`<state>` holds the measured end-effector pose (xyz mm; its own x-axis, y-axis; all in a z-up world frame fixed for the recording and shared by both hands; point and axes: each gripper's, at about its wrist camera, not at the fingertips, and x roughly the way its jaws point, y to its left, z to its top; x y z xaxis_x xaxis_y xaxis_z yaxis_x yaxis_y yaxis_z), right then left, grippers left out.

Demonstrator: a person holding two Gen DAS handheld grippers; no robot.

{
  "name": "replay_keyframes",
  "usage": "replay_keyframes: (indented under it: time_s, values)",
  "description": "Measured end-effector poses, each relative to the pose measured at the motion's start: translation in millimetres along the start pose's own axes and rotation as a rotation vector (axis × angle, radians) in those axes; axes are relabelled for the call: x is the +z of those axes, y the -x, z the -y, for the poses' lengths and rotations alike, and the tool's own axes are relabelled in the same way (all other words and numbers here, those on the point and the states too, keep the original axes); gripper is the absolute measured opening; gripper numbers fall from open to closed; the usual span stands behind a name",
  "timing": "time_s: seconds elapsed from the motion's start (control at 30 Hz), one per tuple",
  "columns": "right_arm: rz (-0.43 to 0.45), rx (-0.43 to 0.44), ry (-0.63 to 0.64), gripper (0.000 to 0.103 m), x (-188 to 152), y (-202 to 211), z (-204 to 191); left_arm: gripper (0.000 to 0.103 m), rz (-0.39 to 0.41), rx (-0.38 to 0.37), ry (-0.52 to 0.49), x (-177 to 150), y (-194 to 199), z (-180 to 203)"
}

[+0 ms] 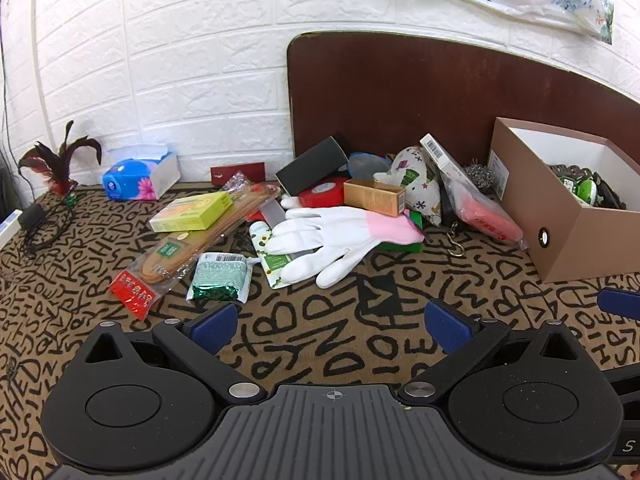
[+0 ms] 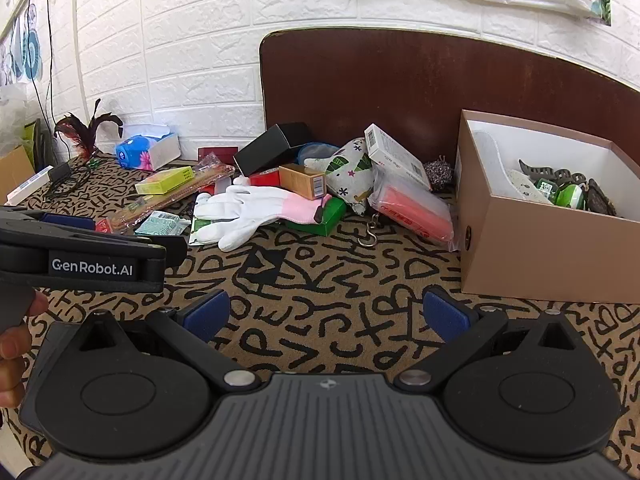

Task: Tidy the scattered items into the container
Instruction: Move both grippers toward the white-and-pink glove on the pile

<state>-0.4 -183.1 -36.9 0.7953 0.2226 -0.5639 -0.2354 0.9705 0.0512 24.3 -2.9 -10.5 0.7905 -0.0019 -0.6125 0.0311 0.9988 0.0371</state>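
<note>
Both tongs, left [image 1: 332,328] & right [image 2: 326,316], gape wide w/ nothing held, hovering short of the pile. The glove [image 1: 320,236] lies on top, so probably first into the box [image 2: 552,240].

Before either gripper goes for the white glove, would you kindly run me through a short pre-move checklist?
1. Left gripper open with nothing between its pads: ok.
2. Right gripper open with nothing between its pads: ok.
3. White fabric glove with pink cuff unobstructed on top: not ok, a small tan carton rests at the cuff.
4. Brown cardboard box open at the top: ok.
5. Room left in the box: ok, white floor shows.
6. What lies beneath the glove: cannot tell fully.
</note>
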Motion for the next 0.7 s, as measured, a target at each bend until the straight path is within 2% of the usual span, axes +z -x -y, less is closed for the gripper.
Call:
replay_keyframes:
  time_s: [0.37,0.7]
  values:
    - [-0.037,0.013,0.005,0.103,3,-22,-3,0.103,-0.039,-0.014,0.01,4,-23,-5]
    - [-0.044,0.097,0.007,0.103,12,-63,-7,0.103,-0.049,-0.078,0.018,13,-55,-20]
